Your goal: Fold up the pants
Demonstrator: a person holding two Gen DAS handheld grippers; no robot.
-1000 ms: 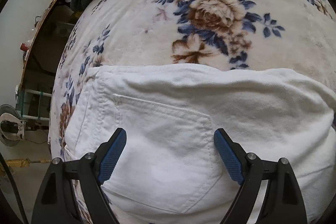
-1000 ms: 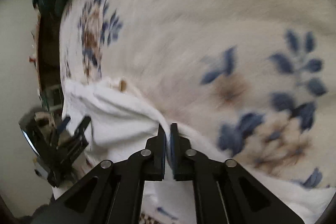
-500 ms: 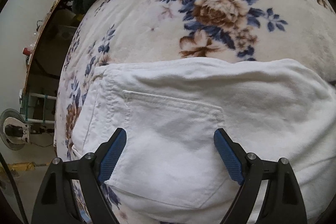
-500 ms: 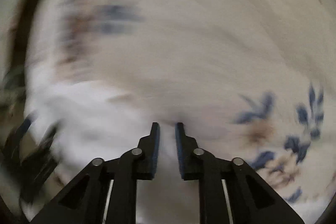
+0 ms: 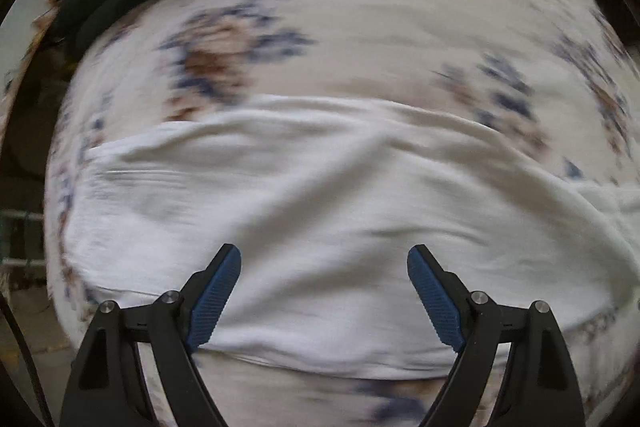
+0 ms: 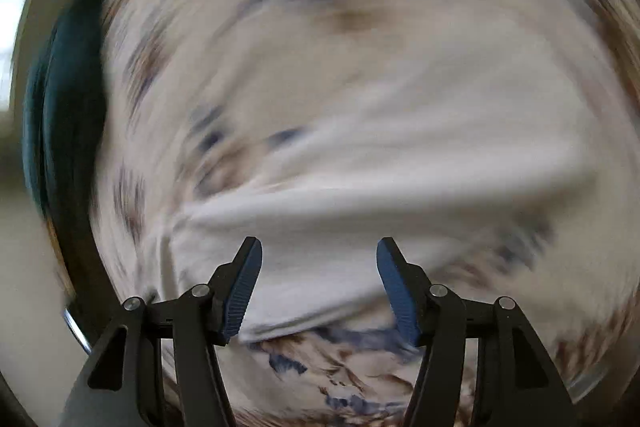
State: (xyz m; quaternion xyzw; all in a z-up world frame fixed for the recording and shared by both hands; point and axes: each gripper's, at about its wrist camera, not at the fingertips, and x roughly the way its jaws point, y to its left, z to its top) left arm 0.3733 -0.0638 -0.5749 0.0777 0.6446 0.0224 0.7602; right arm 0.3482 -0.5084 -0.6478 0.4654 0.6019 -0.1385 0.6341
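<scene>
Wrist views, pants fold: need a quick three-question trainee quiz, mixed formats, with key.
1. True or false: the left gripper is clamped on the white pants.
2. What lies under the pants? A) bare wood B) floral blanket C) tiled floor
3. Fill in: the right gripper has ___ pinched between its pads.

Key: 1 false, it is open above them; 2 B; 3 nothing, its jaws are opening.
</scene>
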